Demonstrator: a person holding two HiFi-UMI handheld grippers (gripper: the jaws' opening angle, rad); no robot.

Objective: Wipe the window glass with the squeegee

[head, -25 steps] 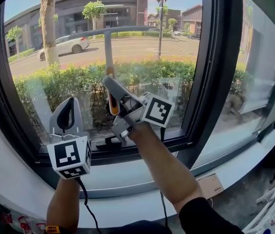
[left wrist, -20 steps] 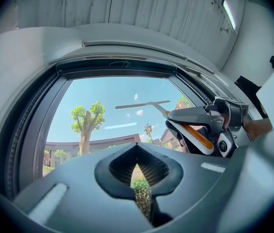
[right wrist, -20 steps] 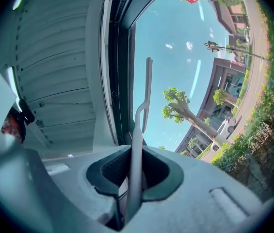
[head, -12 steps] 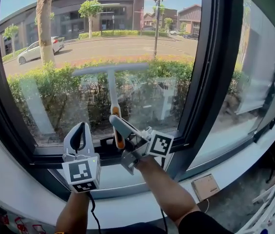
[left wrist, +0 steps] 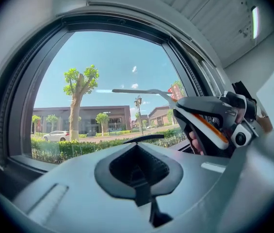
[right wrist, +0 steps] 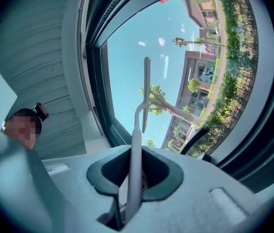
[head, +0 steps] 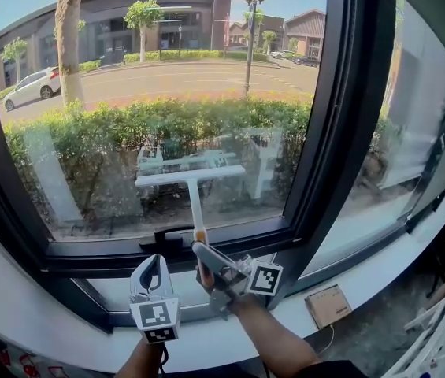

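Two grippers, one squeegee, one window handle; all places are given from the black window handle (head: pixel 167 237) on the lower frame. Below and just left of it, the left gripper (head: pixel 152 264) points upward, its jaws pressed together on nothing. Above the handle, the squeegee (head: pixel 194 195) lays its single white blade level across the window glass (head: pixel 167 93). Its shaft runs down just right of the handle to an orange grip. Below and right of the handle, the right gripper (head: pixel 200 250) is clamped on the shaft's lower end. Only the right gripper view shows the shaft rising from between the clenched jaws. Only the left gripper view shows fingers (left wrist: pixel 194 141) wrapped round the right gripper
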